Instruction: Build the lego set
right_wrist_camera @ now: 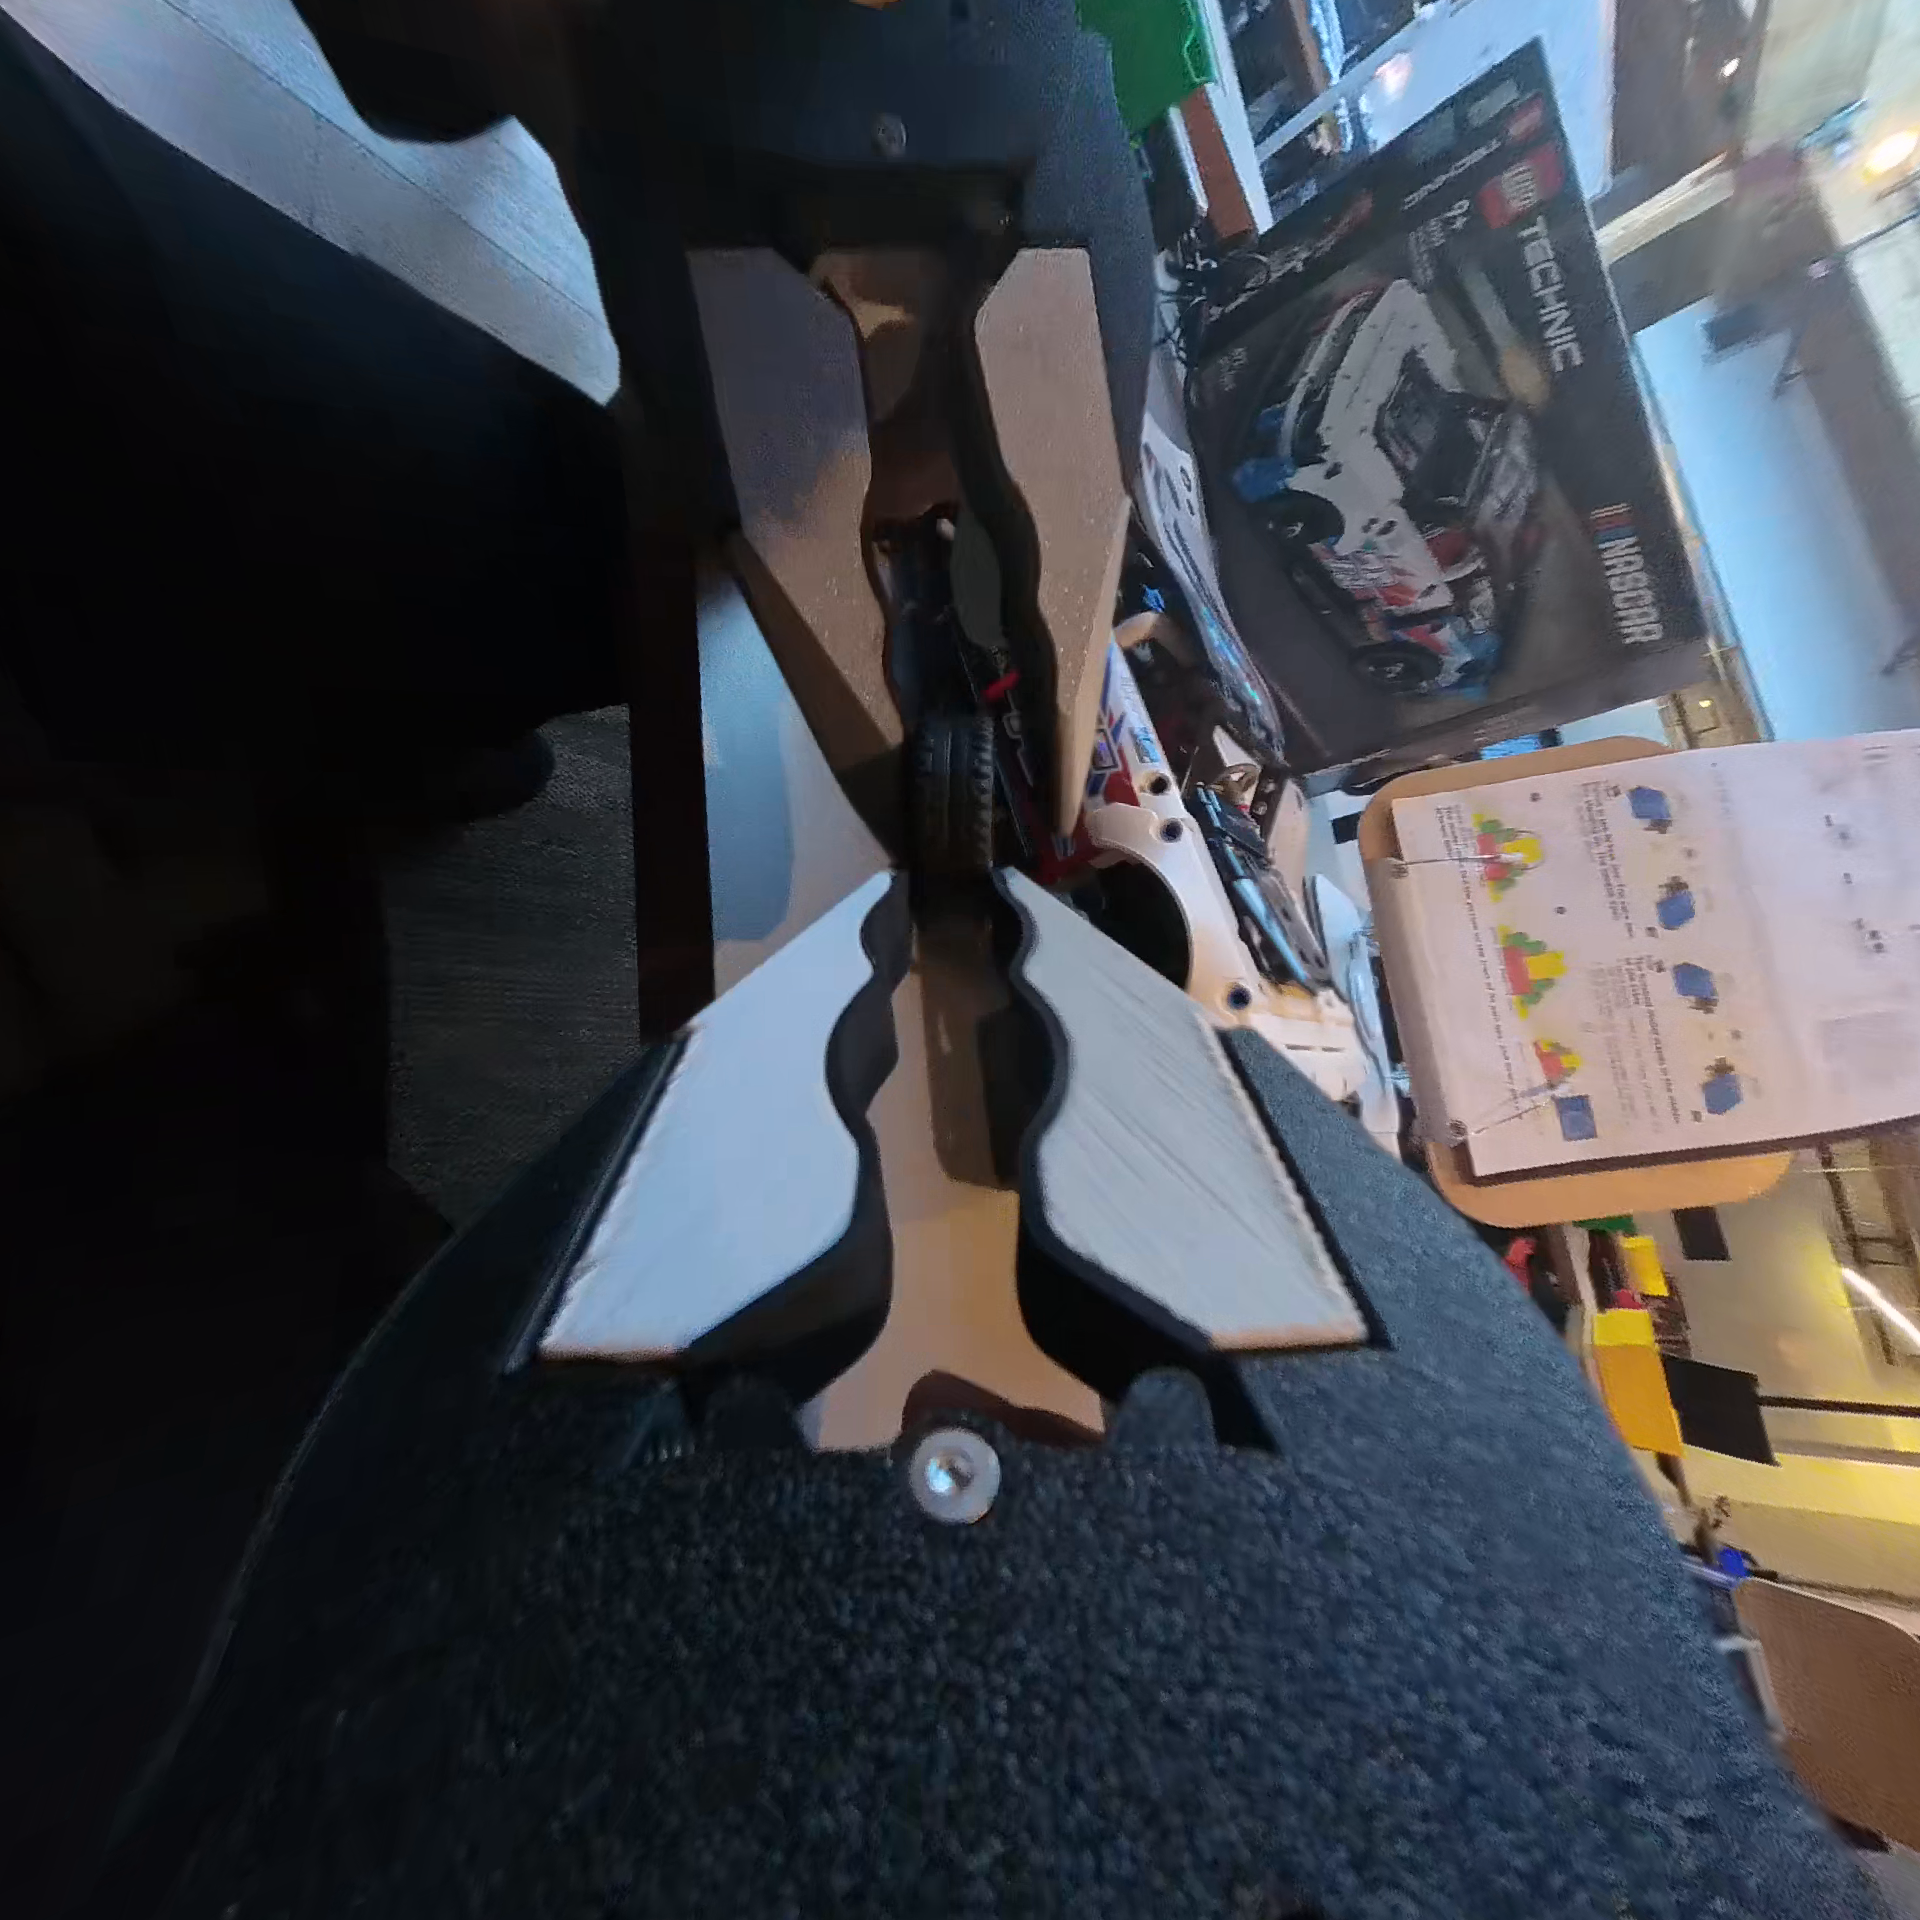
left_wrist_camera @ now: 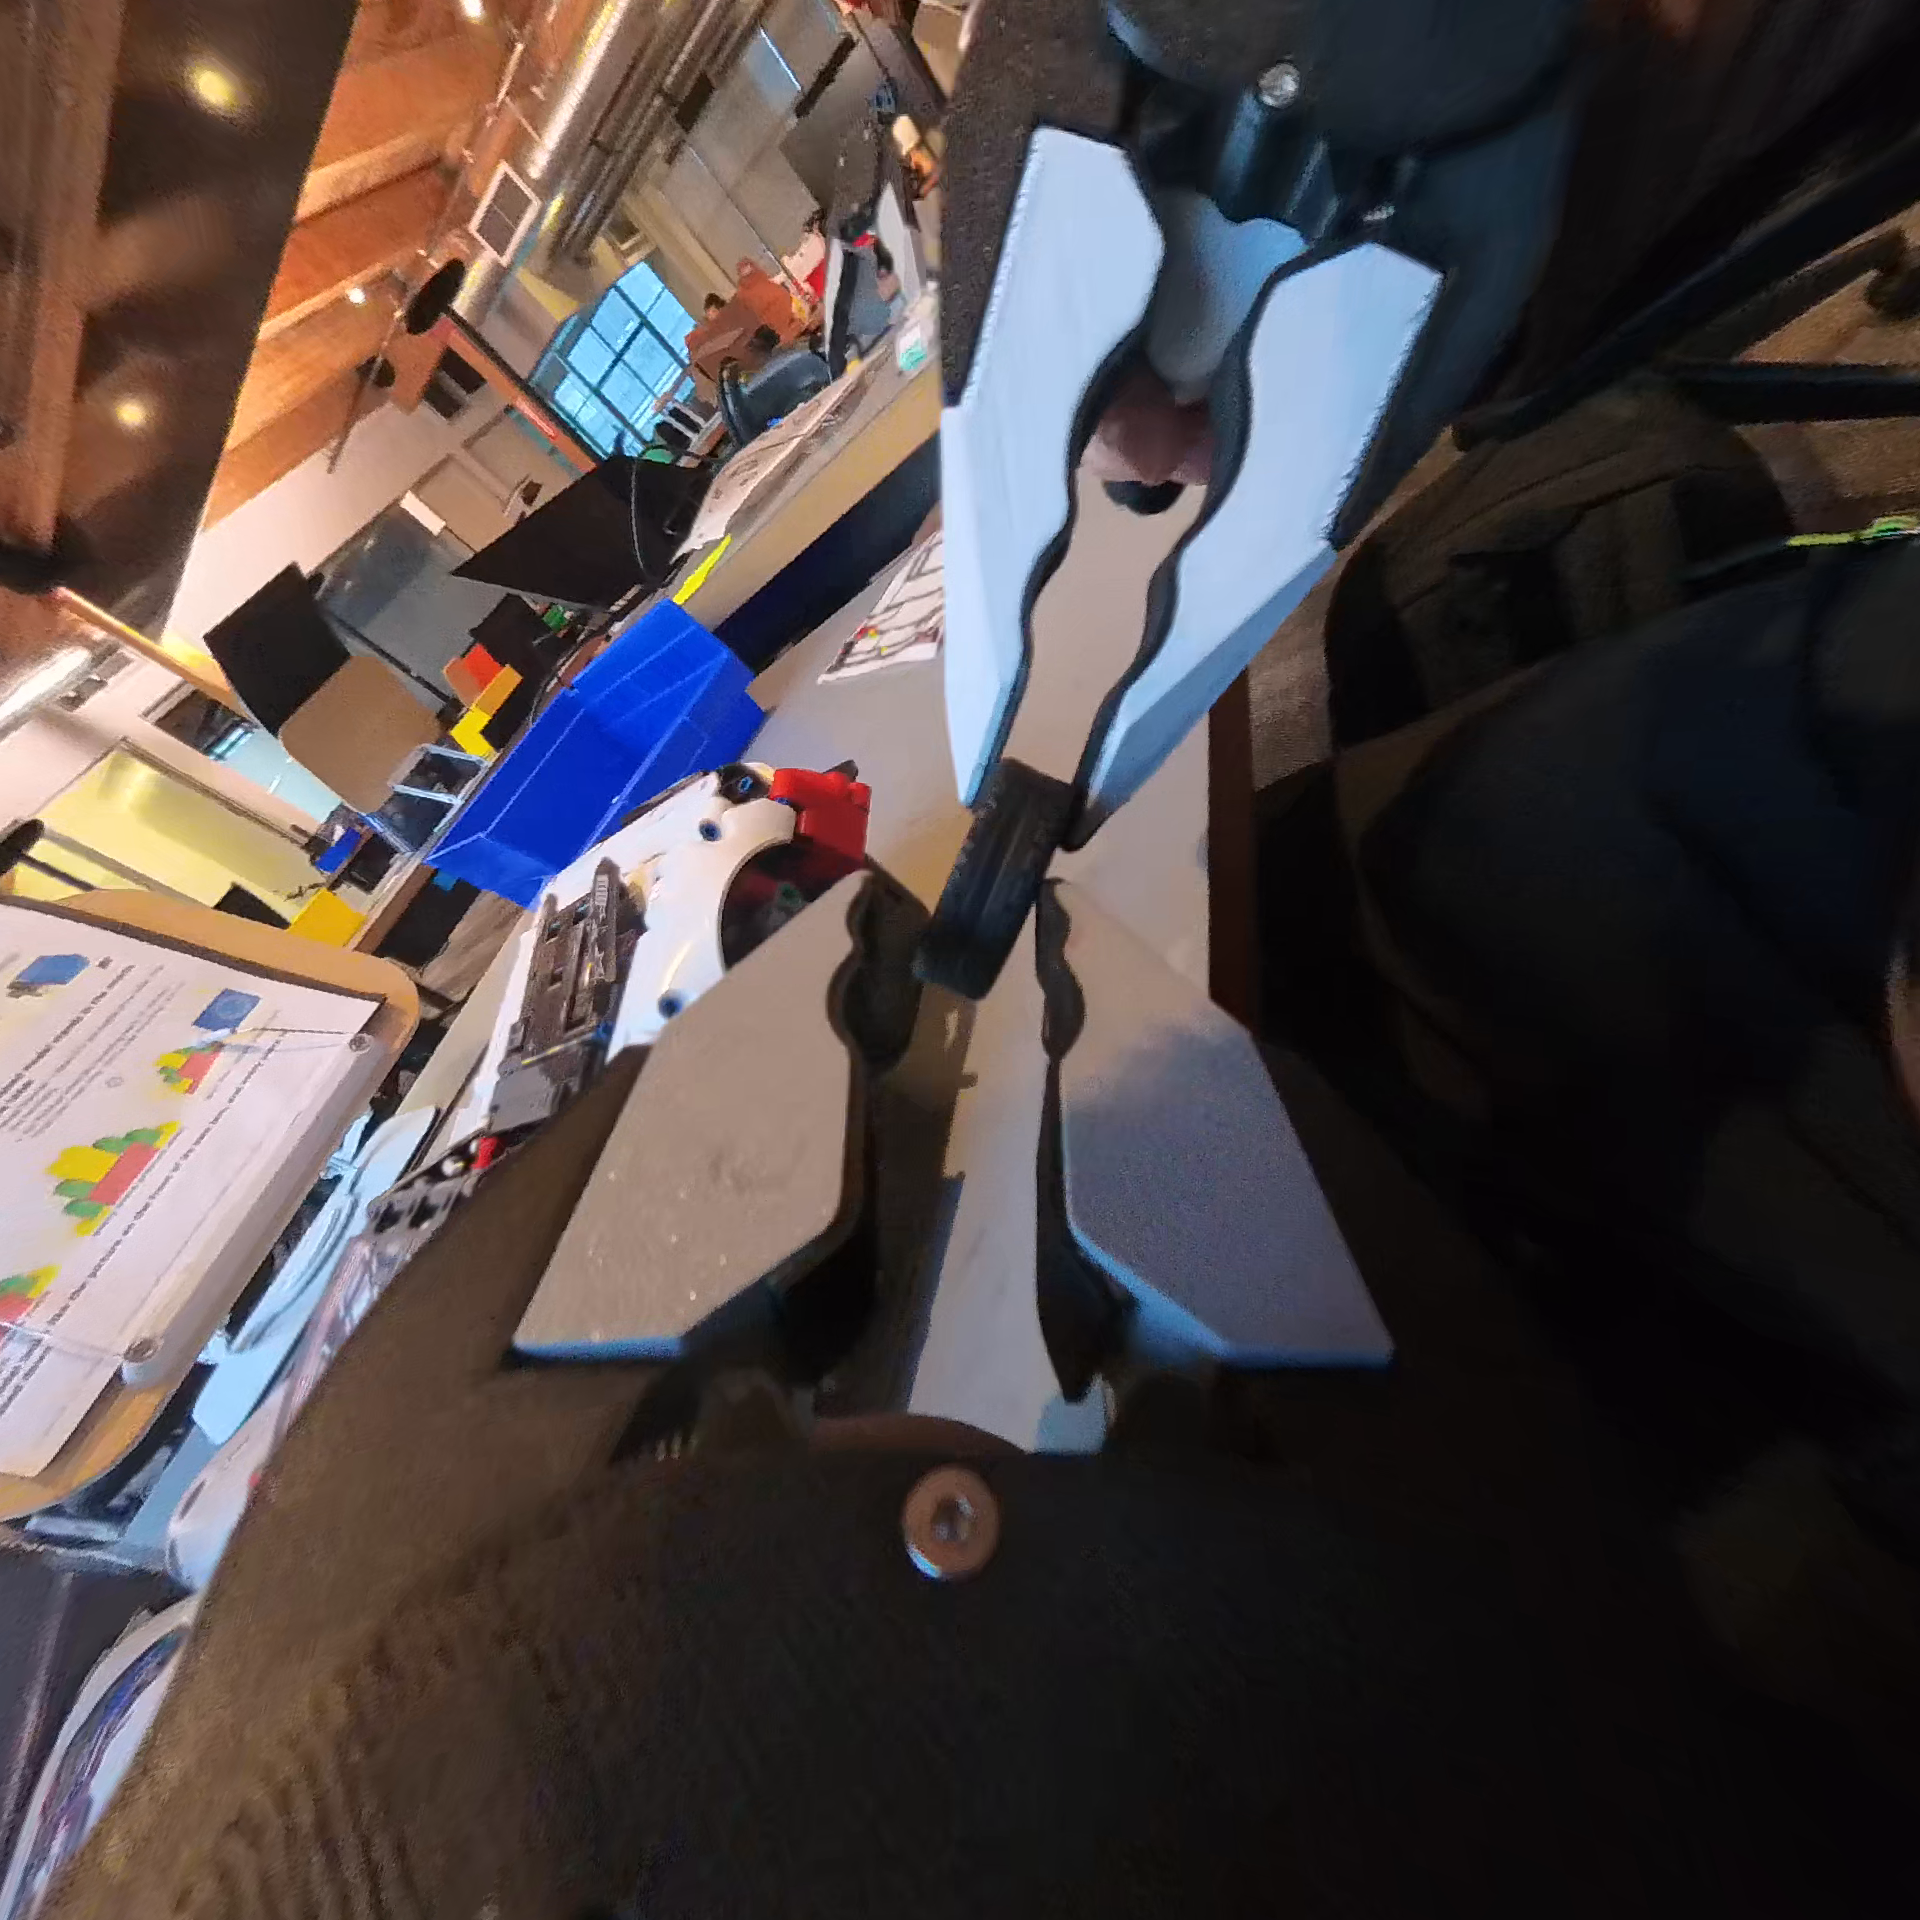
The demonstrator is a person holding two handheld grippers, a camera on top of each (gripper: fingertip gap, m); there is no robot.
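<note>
A small black tyre [left_wrist_camera: 982, 914] is held edge-on above the table edge. My right gripper [right_wrist_camera: 948, 883] is shut on it, and in the left wrist view it [left_wrist_camera: 1039, 805] comes in from the top and pinches the tyre's upper end. My left gripper [left_wrist_camera: 961, 899] faces it, its fingers on either side of the tyre's lower end. In the right wrist view a gap shows between the tyre [right_wrist_camera: 951, 795] and one finger of my left gripper [right_wrist_camera: 977, 800]. The half-built white car [left_wrist_camera: 675, 883] with a red part [left_wrist_camera: 826, 821] lies on the table just behind.
A blue bin [left_wrist_camera: 613, 758] stands behind the car. A board with a printed sheet [left_wrist_camera: 156, 1143] leans beside it and also shows in the right wrist view [right_wrist_camera: 1662, 956]. The set's box [right_wrist_camera: 1455, 416] stands at the back. A person's dark-clothed legs [left_wrist_camera: 1558, 935] are beyond the table edge [left_wrist_camera: 1231, 831]. Only a small space, under 4 cm, lies between the two pairs of fingers.
</note>
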